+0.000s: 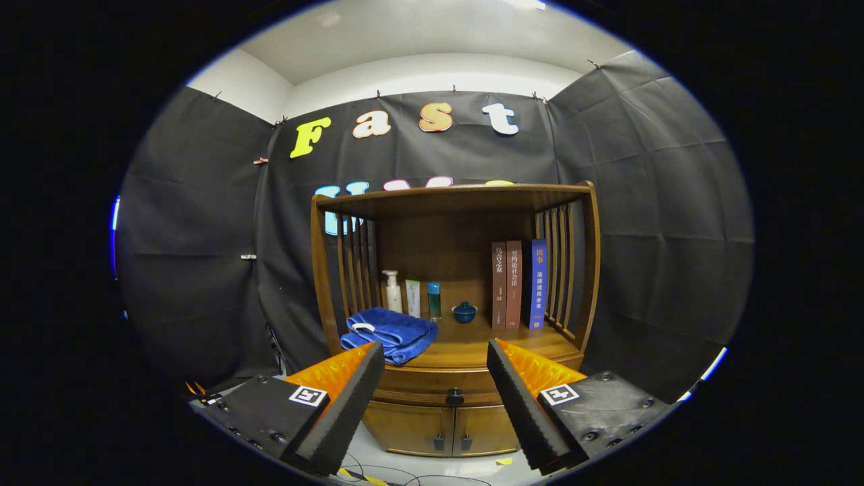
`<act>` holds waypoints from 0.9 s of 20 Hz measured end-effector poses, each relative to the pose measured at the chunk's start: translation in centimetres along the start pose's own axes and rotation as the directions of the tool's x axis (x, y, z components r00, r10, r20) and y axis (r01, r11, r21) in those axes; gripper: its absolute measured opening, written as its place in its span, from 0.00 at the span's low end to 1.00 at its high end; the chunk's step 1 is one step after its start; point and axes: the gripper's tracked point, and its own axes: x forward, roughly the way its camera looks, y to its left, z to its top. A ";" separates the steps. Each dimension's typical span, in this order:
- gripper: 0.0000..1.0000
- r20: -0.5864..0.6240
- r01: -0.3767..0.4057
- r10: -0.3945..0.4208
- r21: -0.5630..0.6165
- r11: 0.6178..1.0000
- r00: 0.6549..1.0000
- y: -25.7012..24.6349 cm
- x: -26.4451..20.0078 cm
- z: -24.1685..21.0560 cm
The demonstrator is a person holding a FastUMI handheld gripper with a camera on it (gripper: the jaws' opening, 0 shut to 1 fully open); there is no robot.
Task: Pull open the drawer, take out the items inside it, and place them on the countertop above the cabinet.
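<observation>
One blue towel (pixel 391 334) lies already at the countertop's (pixel 472 344) front-left corner. The drawer (pixel 439 386) looks closed, its knob (pixel 455 396) between and beyond the fingers. The gripper (pixel 435 364) is wide released, holding nothing. Prob. done, or drawer not yet pulled; cannot tell.

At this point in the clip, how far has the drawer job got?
Nothing looks done yet: the drawer sits flush in the cabinet, its knob untouched. In hand: the gripper is open and empty, its fingers apart, with the knob ahead between them. Left: pull the drawer, lift out its contents and set them on the countertop, which already holds a blue towel, bottles, a small bowl and books.
</observation>
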 end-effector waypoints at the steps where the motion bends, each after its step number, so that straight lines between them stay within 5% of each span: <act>1: 0.99 -0.014 0.003 -0.003 -0.001 1.000 1.000 -0.1 0.6 -0.7; 18: 0.98 -0.359 0.082 -0.046 0.086 0.993 0.932 -3.4 16.6 -21.9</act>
